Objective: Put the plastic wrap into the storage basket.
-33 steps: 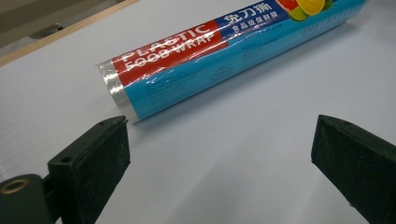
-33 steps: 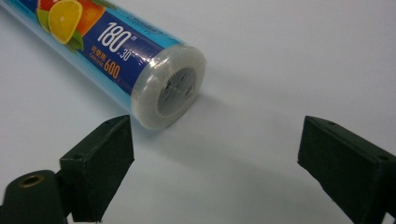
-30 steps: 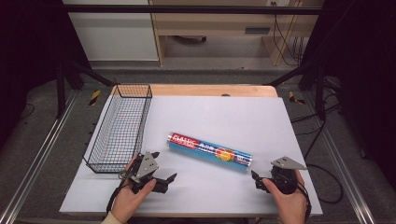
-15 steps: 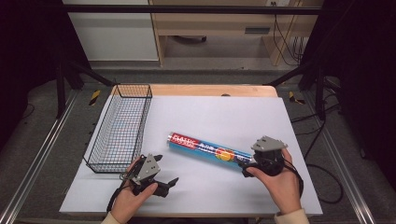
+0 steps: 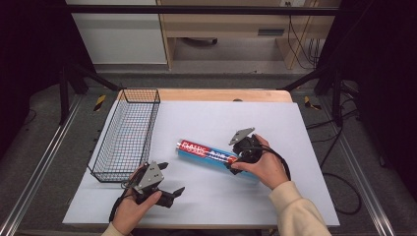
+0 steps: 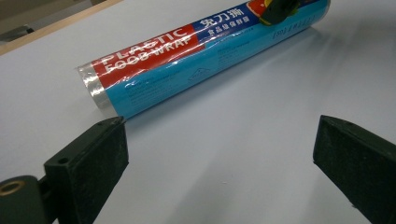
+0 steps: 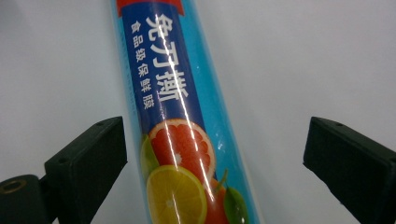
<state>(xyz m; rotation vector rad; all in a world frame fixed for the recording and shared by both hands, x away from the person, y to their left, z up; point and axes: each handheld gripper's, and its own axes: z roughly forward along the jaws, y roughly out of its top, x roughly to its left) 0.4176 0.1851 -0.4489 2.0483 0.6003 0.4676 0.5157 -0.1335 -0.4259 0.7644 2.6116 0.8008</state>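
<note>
A blue and red roll of plastic food wrap lies on its side in the middle of the white table top. My right gripper hovers over the roll's right end, open, its jaws straddling the roll without touching it. The right gripper view looks down on the roll, with its fruit picture lying between the spread jaws of the right gripper. My left gripper rests near the front edge, open and holding nothing. In its own view the left gripper faces the roll from a short distance.
A black wire basket stands along the table's left side, close behind the left gripper. A wooden edge runs along the far side. Metal rails and dark floor surround the table.
My right gripper has moved from the front right of the table forward and left, over the roll's right end. The left gripper and the roll have stayed put.
</note>
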